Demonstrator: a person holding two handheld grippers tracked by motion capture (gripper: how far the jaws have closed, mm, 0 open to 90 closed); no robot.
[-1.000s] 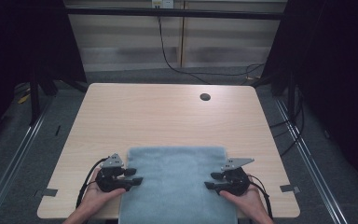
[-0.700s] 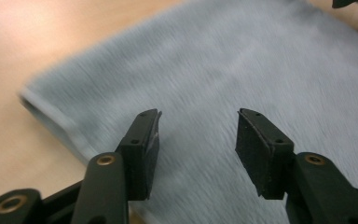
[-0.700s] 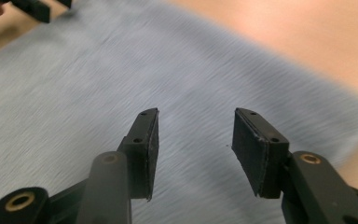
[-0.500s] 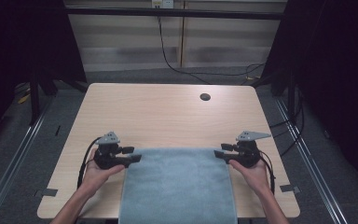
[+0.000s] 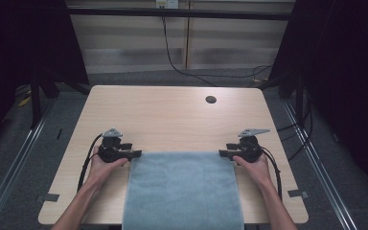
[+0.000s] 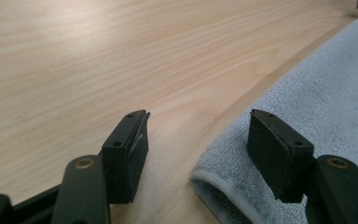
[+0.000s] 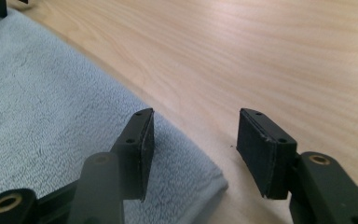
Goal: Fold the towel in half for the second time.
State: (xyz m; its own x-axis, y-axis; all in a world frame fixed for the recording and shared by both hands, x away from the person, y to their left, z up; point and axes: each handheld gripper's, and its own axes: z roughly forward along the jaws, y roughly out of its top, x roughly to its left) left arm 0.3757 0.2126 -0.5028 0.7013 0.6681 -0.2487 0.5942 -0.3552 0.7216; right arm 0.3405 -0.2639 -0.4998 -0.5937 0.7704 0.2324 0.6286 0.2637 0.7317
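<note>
Both hand-held grippers sit low on the surface at the far corners of the grey towel: the left hand-held gripper at its far left corner, the right hand-held gripper at its far right corner. Their jaws have just been opening and now stand wide, with no pad pressing on the cloth. In the left gripper view the towel's rolled hem corner lies between the 2 jaws, nearer the right-hand one; in the right gripper view the corner lies under and beside the left-hand jaw, with bare wood between the pads. The towel lies flat along the near middle of the surface and hangs over its near edge. The risk, as I judge it, is that a pad drags a freed corner as the hands draw back, rucking or folding the hem. The overhanging part could also pull the towel toward the person.
</note>
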